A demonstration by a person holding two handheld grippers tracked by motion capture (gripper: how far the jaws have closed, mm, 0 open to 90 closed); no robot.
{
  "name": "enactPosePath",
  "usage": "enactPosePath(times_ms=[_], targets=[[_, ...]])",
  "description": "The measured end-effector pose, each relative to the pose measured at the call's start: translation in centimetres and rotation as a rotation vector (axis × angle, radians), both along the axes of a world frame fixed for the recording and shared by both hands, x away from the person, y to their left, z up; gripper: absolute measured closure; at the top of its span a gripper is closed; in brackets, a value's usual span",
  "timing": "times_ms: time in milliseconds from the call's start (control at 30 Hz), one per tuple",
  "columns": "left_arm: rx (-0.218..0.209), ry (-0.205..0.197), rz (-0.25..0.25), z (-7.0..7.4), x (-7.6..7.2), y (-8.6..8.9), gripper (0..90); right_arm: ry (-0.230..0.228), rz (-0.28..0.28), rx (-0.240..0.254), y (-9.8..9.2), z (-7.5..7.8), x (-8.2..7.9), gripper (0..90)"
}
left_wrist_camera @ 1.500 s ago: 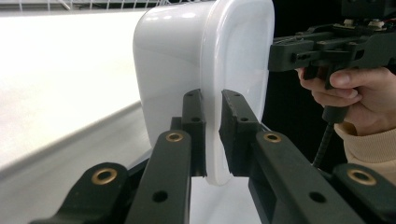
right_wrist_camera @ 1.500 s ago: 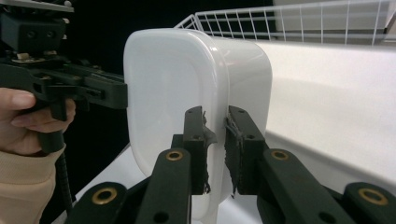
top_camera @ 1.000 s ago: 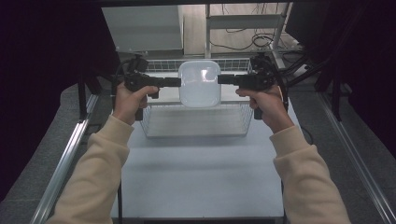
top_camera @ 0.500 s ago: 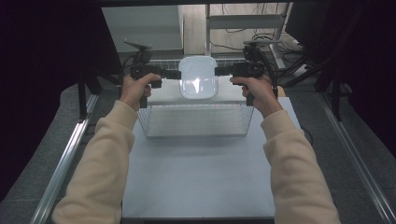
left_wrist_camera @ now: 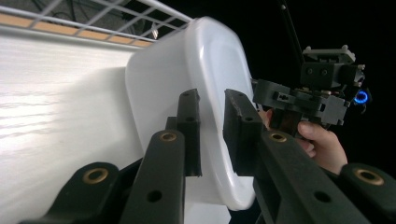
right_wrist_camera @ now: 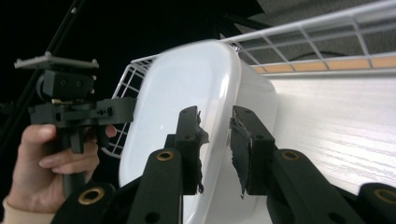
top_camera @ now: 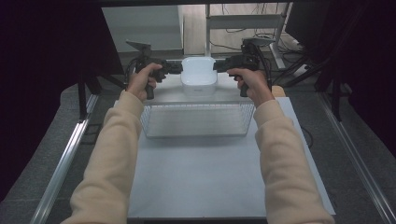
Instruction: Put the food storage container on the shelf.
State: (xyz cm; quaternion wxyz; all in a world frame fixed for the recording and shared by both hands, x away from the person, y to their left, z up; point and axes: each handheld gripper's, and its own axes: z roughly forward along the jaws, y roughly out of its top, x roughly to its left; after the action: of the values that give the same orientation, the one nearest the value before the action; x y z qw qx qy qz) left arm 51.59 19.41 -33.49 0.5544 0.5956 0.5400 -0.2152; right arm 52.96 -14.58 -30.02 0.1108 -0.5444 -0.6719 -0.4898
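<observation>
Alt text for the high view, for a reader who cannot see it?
Two hands hold grippers at either side of a white plastic tub beyond a wire basket on a white table. The left gripper and right gripper straddle its rim.

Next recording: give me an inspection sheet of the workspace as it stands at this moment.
Surface: white table, bare in front of the basket.
Job's things: white plastic tub just beyond an empty wire basket, held level between the two grippers; whether it rests on the table cannot be told.
Clutter: nothing seen.
Grippers: left gripper and right gripper each have the tub's rim between their jaws; both have just been opening, with gaps showing beside the rim.
Cables: loose cables on the floor beyond the table; one cable beside the table's right edge.
Surroundings: dark curtains on both sides, metal rails along the floor.
</observation>
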Motion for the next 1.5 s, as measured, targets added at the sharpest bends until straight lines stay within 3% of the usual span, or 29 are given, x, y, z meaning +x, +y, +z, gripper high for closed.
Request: enactPosePath(times_ms=[200,300,400,467,633,833,1000,1033,1100,1333,1433,1500], targets=[[-0.018,-0.017,0.003,-0.4,-0.1,0.1,77.1,0.002,-0.009,0.026,-0.1,-0.4,0.2,71.5],[0.021,-0.065,0.018,0.1,-0.5,0.0,62.4,-0.036,-0.016,0.032,0.0,0.0,-0.2,57.7],[0.094,-0.147,0.053,1.1,-1.7,0.1,45.7,-0.139,-0.013,-0.021,0.3,1.1,-1.6,41.9],[0.142,-0.208,0.066,1.8,-2.9,0.2,39.1,-0.186,0.008,-0.063,0.3,1.8,-2.7,38.0],[0.309,-0.323,0.072,2.8,-7.1,0.1,31.6,-0.305,0.065,-0.137,-0.7,2.5,-6.0,33.1],[0.386,-0.407,0.064,1.9,-11.8,0.3,28.8,-0.418,0.118,-0.205,-2.8,1.7,-9.9,28.9],[0.384,-0.452,0.045,0.3,-15.6,0.3,27.2,-0.478,0.139,-0.217,-5.0,0.0,-12.9,27.0],[0.387,-0.461,0.047,-0.3,-16.4,0.2,27.2,-0.492,0.149,-0.226,-5.8,-1.2,-14.3,26.9],[0.410,-0.474,0.042,-2.0,-18.0,0.0,27.1,-0.495,0.147,-0.230,-6.2,-1.8,-14.9,26.8],[0.455,-0.436,0.035,-7.5,-21.4,-0.1,27.0,-0.502,0.156,-0.279,-9.1,-7.0,-19.3,26.1],[0.474,-0.416,0.034,-9.3,-22.2,0.0,27.0,-0.513,0.154,-0.299,-10.3,-8.9,-21.0,26.1],[0.491,-0.412,0.026,-10.0,-22.6,0.0,26.9,-0.492,0.158,-0.318,-11.1,-10.9,-22.4,26.5]])
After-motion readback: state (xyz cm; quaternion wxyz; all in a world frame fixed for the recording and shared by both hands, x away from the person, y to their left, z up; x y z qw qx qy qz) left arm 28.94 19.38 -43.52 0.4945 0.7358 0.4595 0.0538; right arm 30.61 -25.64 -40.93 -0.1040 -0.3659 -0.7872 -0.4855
